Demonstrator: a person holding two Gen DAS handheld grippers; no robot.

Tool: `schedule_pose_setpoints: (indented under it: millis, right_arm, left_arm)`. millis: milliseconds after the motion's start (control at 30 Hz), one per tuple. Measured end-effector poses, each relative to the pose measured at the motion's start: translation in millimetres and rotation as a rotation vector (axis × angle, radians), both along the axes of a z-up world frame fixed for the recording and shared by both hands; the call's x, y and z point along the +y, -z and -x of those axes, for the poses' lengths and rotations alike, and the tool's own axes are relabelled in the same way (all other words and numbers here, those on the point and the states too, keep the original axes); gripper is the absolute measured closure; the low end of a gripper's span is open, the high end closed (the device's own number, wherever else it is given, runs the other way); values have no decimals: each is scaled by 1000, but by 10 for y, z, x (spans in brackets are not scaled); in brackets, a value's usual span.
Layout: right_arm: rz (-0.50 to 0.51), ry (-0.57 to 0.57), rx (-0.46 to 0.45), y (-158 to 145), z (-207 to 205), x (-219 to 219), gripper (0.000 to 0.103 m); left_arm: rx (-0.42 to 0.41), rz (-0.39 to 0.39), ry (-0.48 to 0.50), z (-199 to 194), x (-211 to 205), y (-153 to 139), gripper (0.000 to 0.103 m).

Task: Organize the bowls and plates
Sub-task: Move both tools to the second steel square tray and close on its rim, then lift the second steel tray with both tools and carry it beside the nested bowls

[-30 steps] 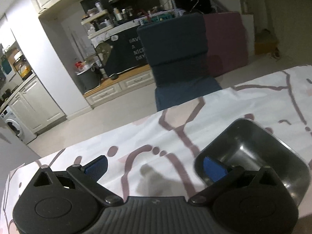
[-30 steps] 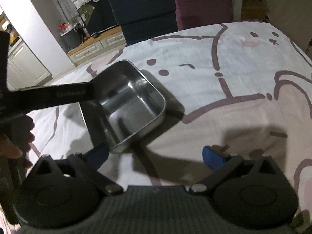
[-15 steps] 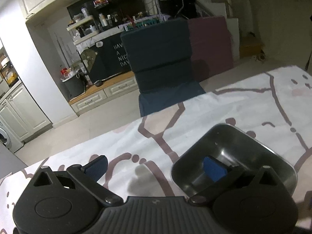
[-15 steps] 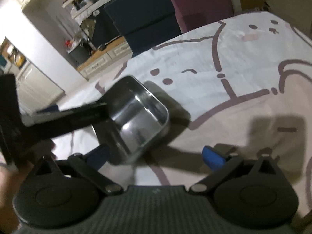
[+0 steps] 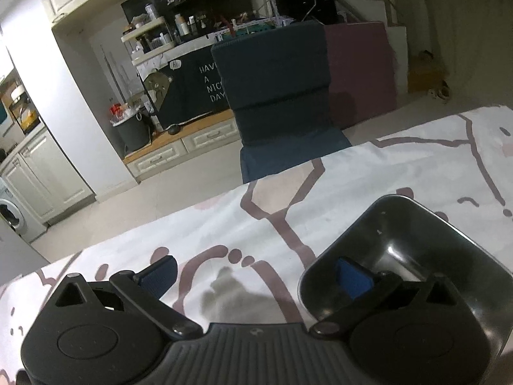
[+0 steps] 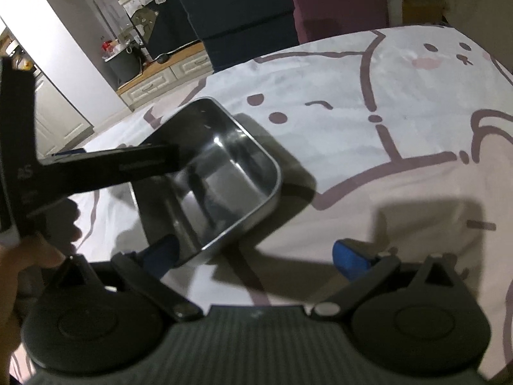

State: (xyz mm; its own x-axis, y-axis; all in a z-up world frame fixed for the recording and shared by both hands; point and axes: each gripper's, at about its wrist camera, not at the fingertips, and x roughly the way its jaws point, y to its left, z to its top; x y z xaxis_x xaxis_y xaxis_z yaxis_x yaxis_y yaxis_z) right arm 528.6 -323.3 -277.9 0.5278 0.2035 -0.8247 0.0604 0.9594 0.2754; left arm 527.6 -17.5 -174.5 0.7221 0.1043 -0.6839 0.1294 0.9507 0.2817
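A square stainless steel bowl (image 5: 416, 247) sits on the table at the lower right of the left wrist view. My left gripper (image 5: 256, 272) is open, with its right finger inside the bowl and its left finger outside, over the cloth. The bowl also shows in the right wrist view (image 6: 218, 176) left of centre, with the left gripper's black finger (image 6: 128, 168) reaching over its near-left rim. My right gripper (image 6: 256, 253) is open and empty, its left fingertip close beside the bowl's near corner.
The table is covered by a white cloth with a brown cartoon pattern (image 6: 384, 122). A dark blue chair (image 5: 282, 102) stands at the far table edge, with a maroon panel (image 5: 359, 70) beside it. Kitchen cabinets and shelves lie beyond.
The left gripper has shifted and tilted slightly around the bowl while staying open, right finger still inside it. The right gripper has moved a little closer to the bowl's near corner.
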Motion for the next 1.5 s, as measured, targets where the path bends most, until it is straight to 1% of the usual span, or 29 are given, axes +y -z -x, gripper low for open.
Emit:
schedule_pose_setpoints:
  millis: [100,167,233,300,333,400,433,500,533,567,600,633,667,700,767,800,833,900,1000,1033,1133,1300,1500]
  right_arm:
    - [21,-7,-7,-2,9,-44,1]
    - [47,-25,-15,-13,2,-45,2]
    - [70,-50,-29,-33,3,-38,9]
    - [78,-79,-37,-53,-12,-37,20]
    - [81,-89,-39,-72,-7,-41,23]
    - [83,-109,-47,-89,-7,-44,35]
    - [82,-121,-56,-102,-7,-40,39]
    - [84,-137,-76,-131,-5,-29,56]
    - [84,-147,-85,-139,-3,-16,59]
    - [90,-156,-94,-141,-1,7,65]
    - [96,-163,-102,-144,3,22,70]
    - [97,-167,-110,-134,27,42,72]
    - [94,-168,-114,-133,27,45,77]
    - [86,-168,-118,-132,19,49,83]
    - [48,-155,-117,-132,18,32,89]
    - [28,-147,-113,-131,10,19,94]
    - [9,-140,-107,-129,-3,2,95]
    - [-12,-124,-97,-130,15,-20,96]
    - [-35,-111,-80,-146,33,-64,97]
    - [-40,-108,-74,-154,35,-83,97]
    - [-49,-111,-71,-208,76,-133,98]
    - [-34,-138,-117,-429,262,-199,99]
    - [-64,-165,-192,-815,607,-407,100]
  left_arm:
    - [0,6,13,29,17,-44,4]
    - [4,14,29,63,37,-75,10]
    - [3,-2,44,112,66,-106,11]
    - [7,-8,53,180,128,-126,13]
    - [14,0,55,218,177,-133,16]
    - [30,23,54,292,276,-135,20]
    - [38,40,54,341,332,-134,23]
    - [53,75,55,414,416,-125,30]
    - [60,102,55,459,454,-125,37]
    - [69,128,55,492,481,-125,47]
    - [77,158,53,519,502,-120,52]
    - [85,191,52,541,521,-117,62]
    - [92,212,51,551,524,-112,71]
    - [99,232,52,566,524,-112,76]
    - [99,253,65,601,504,-116,92]
    - [96,256,74,628,491,-120,95]
    - [95,256,75,653,478,-123,98]
    - [91,264,65,704,465,-132,99]
    - [97,312,47,803,498,-165,99]
    - [96,316,48,845,495,-185,98]
    - [82,332,44,999,474,-306,98]
    - [45,373,21,1307,430,-624,98]
    - [7,410,8,1755,283,-977,98]
